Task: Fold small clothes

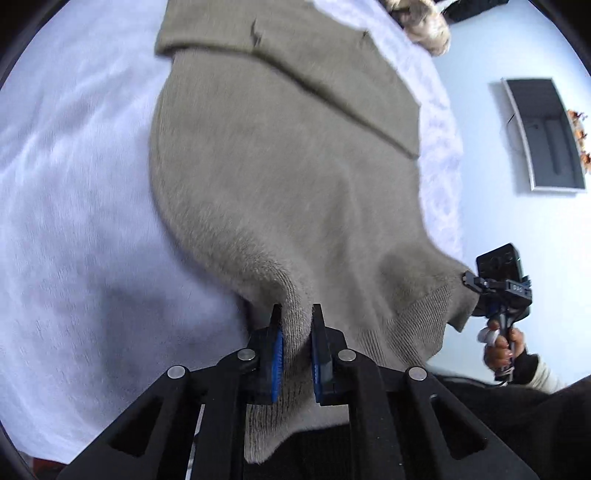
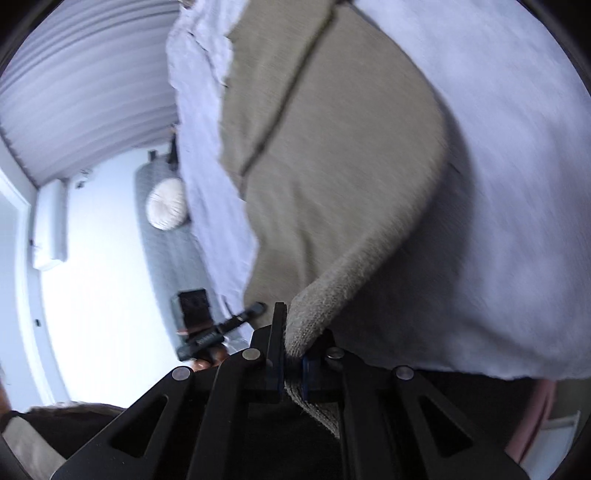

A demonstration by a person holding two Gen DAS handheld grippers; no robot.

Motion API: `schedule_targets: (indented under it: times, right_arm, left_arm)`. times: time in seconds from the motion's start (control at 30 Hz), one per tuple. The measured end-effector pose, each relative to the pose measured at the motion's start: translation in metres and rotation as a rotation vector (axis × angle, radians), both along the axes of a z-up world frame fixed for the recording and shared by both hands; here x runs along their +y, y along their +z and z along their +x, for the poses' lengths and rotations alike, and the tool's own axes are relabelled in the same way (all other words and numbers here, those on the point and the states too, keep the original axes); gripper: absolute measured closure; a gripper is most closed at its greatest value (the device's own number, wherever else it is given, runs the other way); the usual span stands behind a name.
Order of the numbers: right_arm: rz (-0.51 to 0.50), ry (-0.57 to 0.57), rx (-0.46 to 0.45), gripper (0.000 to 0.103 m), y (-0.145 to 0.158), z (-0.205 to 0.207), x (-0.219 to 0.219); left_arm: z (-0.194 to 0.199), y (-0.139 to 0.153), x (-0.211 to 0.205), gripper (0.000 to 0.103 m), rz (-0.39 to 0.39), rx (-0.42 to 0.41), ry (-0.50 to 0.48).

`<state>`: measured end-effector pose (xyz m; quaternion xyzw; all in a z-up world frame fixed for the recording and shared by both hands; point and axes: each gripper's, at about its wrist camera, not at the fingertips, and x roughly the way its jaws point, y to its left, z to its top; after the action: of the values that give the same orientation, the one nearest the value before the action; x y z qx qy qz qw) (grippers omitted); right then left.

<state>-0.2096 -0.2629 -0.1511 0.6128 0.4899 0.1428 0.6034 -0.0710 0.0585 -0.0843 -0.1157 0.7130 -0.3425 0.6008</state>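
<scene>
Sweater point(image 1: 280, 177) top edge cropped; furry object point(image 1: 424, 26) blurred, unidentifiable.

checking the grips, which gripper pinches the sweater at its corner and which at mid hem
The right gripper holds the sweater corner; the left gripper pinches mid hem.

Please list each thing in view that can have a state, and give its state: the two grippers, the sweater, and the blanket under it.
left gripper: shut on the sweater's ribbed hem.
right gripper: shut on the hem's other corner.
sweater: near edge lifted, far part lying partly folded.
white blanket: spread flat under the sweater.
</scene>
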Motion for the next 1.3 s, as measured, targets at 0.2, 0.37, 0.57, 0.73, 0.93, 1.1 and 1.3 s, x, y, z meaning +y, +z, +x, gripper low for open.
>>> schedule_targets:
  times: [0.2,0.37,0.57,0.73,0.93,1.1,1.3]
  right_arm:
    - [0.02,-0.089,-0.172,0.096,0.032,0.064,-0.023]
    - [-0.004,-0.164,-0.214,0.096,0.032,0.138,-0.052]
    - [-0.044,-0.272,-0.079,0.096,-0.016,0.192,-0.086]
    - [-0.117,-0.324,0.112,0.089,-0.048,0.196,-0.102]
    - [-0.464,-0.088,0.081,0.034,0.001,0.203,-0.093]
    - [-0.835,0.159,0.016,0.034,0.035,0.235,-0.072]
    - [-0.98,0.296,0.012,0.034,0.016,0.268,-0.063]
  left_arm:
    - [0.078,0.03,0.001,0.09,-0.087,-0.122,0.173]
    - [0.152,0.027,-0.021,0.09,-0.023,-0.253,0.198]
    - [0.209,-0.004,-0.056,0.089,0.183,-0.362,0.193]
    - [0.212,-0.021,-0.074,0.02,0.319,-0.437,0.248]
    - [0.2,-0.025,-0.079,0.02,0.301,-0.413,0.093]
    - [0.2,-0.05,-0.095,0.02,0.313,-0.345,0.009]
    - [0.197,-0.058,-0.109,0.02,0.337,-0.352,-0.012]
